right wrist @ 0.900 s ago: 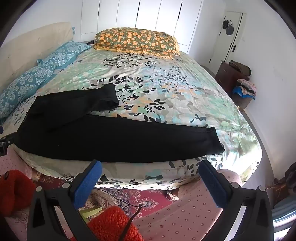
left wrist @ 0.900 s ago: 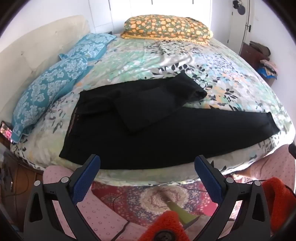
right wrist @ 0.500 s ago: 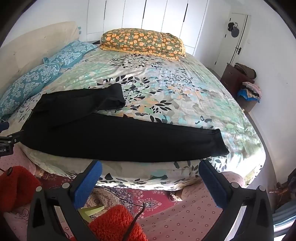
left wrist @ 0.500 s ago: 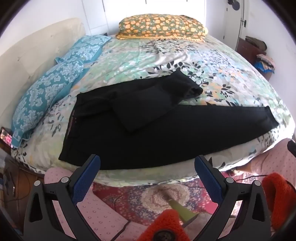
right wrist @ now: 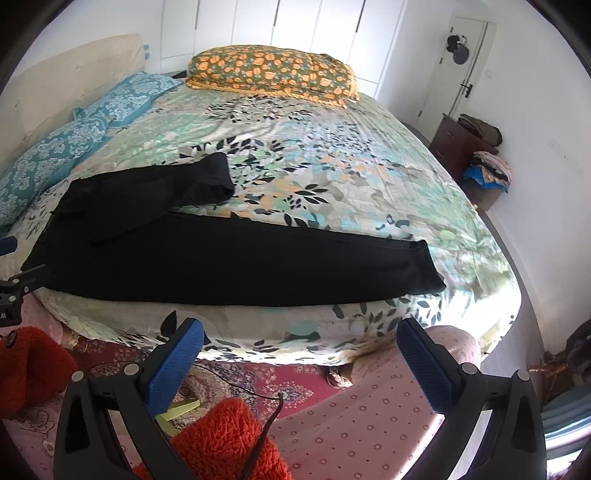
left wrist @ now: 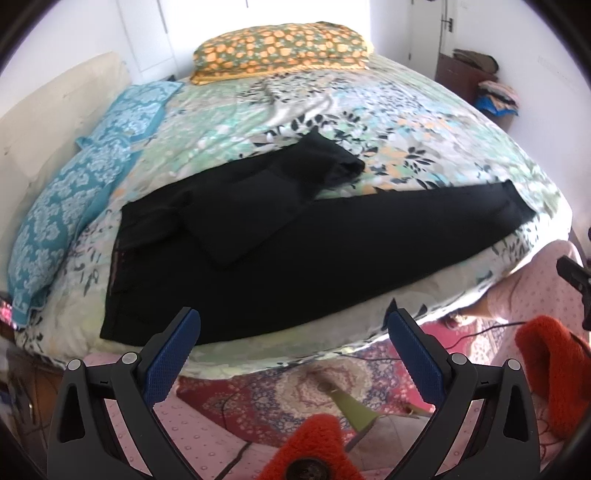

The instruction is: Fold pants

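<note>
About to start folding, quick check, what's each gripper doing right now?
Left gripper: open, holding nothing, short of the black pants.
Right gripper: open, holding nothing, below the bed edge.

Both views bedside, facing pants point(left wrist: 295, 243)

a wide bed point(right wrist: 332, 155) fills the room, its floral cover in green, orange and black. an orange-flowered pillow point(right wrist: 273, 75) lies at the far side; two blue patterned pillows point(left wrist: 74, 192) sit along the cream headboard point(right wrist: 66, 74) on the left. white wardrobe doors point(right wrist: 295, 26) stand behind — bright daylight on them. a dark wooden cabinet point(right wrist: 458, 147) piled with clothes stands by the white door point(right wrist: 454, 70). a red patterned rug point(right wrist: 258, 373) covers the floor.
</note>
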Motion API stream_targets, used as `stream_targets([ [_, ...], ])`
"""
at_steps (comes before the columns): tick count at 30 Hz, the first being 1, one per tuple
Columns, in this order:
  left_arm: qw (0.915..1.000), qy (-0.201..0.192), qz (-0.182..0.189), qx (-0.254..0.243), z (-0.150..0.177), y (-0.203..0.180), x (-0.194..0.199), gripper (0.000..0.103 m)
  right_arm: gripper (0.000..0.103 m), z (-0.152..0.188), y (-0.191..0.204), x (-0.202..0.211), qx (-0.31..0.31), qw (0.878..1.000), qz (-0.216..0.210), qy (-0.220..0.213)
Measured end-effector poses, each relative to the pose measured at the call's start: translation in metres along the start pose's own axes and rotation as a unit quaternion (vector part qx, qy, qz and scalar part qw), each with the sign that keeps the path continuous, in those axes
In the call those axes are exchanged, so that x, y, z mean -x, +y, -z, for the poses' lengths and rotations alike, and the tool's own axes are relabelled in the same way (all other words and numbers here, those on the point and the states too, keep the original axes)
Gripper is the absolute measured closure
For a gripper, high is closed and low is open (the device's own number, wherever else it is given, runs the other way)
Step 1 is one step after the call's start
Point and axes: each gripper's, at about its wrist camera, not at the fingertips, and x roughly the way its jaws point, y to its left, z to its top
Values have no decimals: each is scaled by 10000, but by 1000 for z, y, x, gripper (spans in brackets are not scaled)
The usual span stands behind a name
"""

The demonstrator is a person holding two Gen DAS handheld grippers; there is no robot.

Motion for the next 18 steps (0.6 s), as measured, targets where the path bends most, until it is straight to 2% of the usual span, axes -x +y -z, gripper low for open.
stream_targets([
  [13, 9998, 143, 102, -41, 0, -5, -9, 1, 0, 7, -28, -1, -374, 9964, 744, 123],
  [18, 9998, 175, 85, -48, 0, -6, -10, 1, 0, 7, -34, -3, -467, 9948, 887, 180],
])
